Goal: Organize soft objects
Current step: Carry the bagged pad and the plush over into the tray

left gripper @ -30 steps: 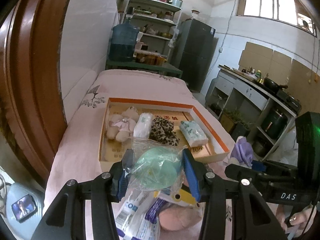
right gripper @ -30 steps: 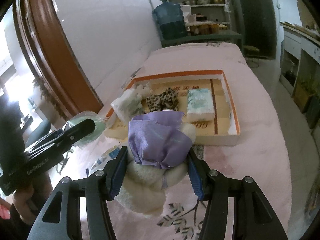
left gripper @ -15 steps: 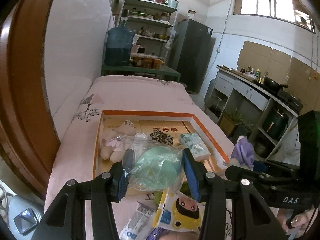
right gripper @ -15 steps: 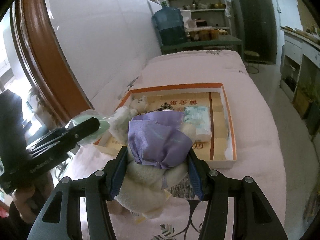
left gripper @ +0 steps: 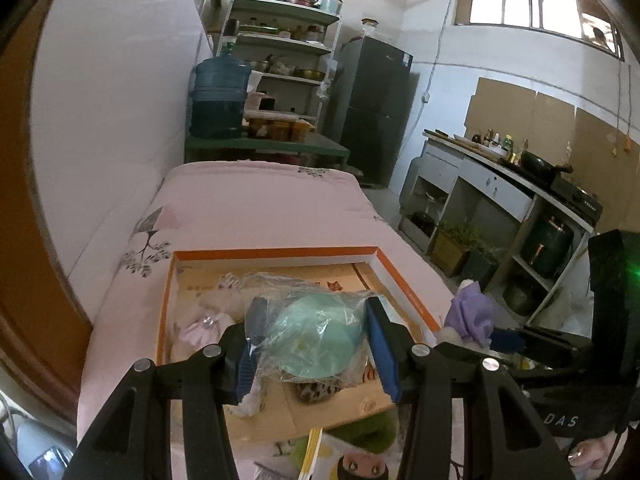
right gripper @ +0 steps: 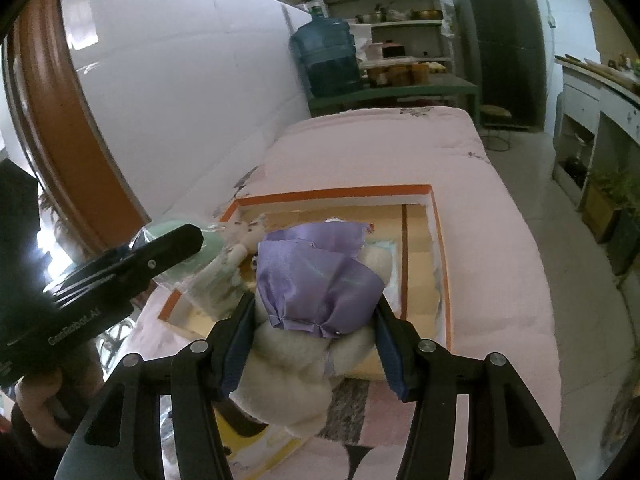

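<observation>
My left gripper [left gripper: 312, 344] is shut on a mint-green soft item in a clear plastic bag [left gripper: 316, 336] and holds it over the orange-rimmed box [left gripper: 276, 254]. My right gripper [right gripper: 316, 320] is shut on a white plush toy with a purple dress [right gripper: 316, 280], held over the box's near edge [right gripper: 446, 280]. In the box lie a pale plush with a pink bow [left gripper: 200, 326] and a leopard-print item [left gripper: 316, 392], partly hidden by the bag. The purple dress also shows in the left wrist view [left gripper: 470, 316].
The box sits on a pink quilted bed [left gripper: 256, 200] along a white wall. Loose packets and a green soft item [left gripper: 360, 432] lie on the bed in front of the box. A blue water jug [left gripper: 218, 98], shelves, a fridge and a kitchen counter stand beyond.
Both grippers have moved forward over the box with their loads still held. The box now lies close under the fingers, and the loose packets have slid back to the frame's bottom.
</observation>
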